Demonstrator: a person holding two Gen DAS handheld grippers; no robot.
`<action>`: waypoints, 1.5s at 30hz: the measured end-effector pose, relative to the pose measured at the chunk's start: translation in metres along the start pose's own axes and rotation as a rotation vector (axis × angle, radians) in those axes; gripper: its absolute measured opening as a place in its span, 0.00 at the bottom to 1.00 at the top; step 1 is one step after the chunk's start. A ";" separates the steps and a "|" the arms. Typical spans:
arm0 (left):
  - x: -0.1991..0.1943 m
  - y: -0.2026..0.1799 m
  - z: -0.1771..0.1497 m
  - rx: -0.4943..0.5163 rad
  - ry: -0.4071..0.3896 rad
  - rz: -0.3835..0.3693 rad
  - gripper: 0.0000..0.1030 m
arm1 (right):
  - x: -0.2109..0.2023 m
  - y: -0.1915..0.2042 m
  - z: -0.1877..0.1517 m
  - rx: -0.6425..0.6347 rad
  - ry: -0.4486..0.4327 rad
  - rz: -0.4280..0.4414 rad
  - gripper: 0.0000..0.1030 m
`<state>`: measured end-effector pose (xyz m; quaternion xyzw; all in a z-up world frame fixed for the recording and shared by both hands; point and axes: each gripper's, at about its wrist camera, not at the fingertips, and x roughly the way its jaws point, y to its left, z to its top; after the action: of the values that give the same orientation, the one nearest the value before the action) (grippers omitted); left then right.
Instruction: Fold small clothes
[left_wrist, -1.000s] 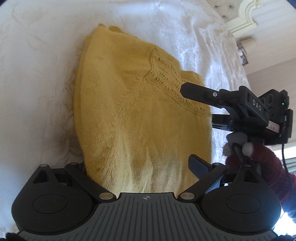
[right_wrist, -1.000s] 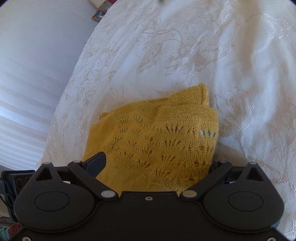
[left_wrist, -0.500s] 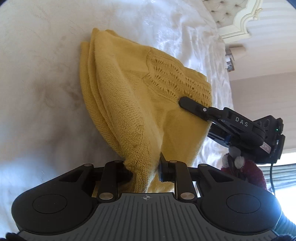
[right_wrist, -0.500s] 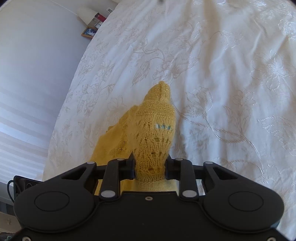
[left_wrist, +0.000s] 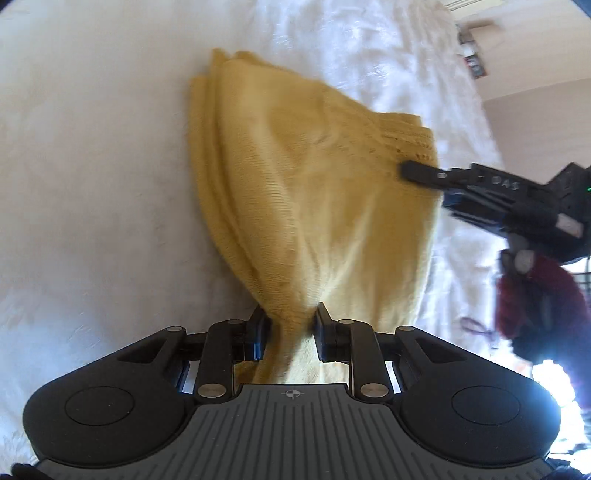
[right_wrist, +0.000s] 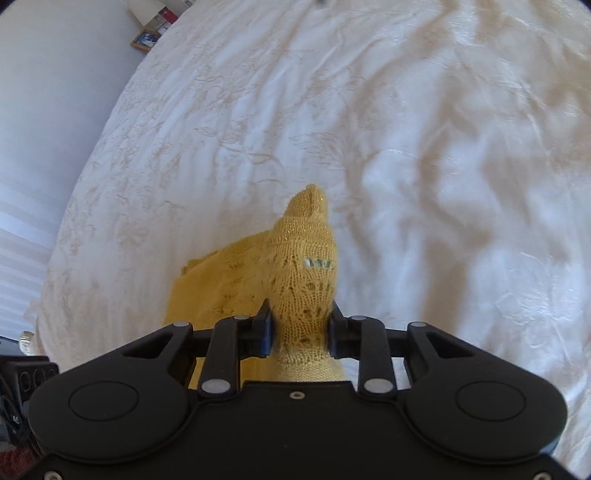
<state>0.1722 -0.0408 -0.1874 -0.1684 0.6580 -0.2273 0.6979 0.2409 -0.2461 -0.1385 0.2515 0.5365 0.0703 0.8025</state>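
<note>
Left gripper (left_wrist: 290, 338): jaws clenched on a gathered bunch of plain knit at the near edge of the mustard-yellow knitted sweater (left_wrist: 303, 206).
Right gripper (right_wrist: 300, 332): grasping a bunched lacy section of the same garment (right_wrist: 295, 291); jaws easing open a little, pads still against the wool.
Sweater near the jaws: pinched into a narrow neck, fanning wider beyond.
Sweater body: smooth stocking stitch with soft vertical folds, stacked layered edges along its left side (blurred in the left wrist view).
Sweater far end: openwork lace panel, ribbed sparkly band, small pale label.
Sweater position: partly lifted, its far part lying on the white floral-embroidered bedspread (right_wrist: 406, 147).
Background: dark red fuzzy sleeve (left_wrist: 532, 295) behind the right gripper.
</note>
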 end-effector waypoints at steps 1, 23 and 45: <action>0.004 0.001 -0.006 -0.005 -0.011 0.057 0.27 | 0.001 -0.009 -0.003 -0.004 -0.013 -0.040 0.41; -0.065 -0.103 -0.063 0.195 -0.466 0.391 1.00 | -0.105 0.014 -0.095 -0.265 -0.264 -0.105 1.00; -0.111 -0.158 -0.056 0.185 -0.469 0.586 0.98 | -0.165 0.050 -0.100 -0.266 -0.356 -0.209 0.99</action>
<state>0.0981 -0.1105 -0.0138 0.0431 0.4774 -0.0321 0.8770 0.0911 -0.2330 -0.0084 0.0954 0.3958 0.0115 0.9133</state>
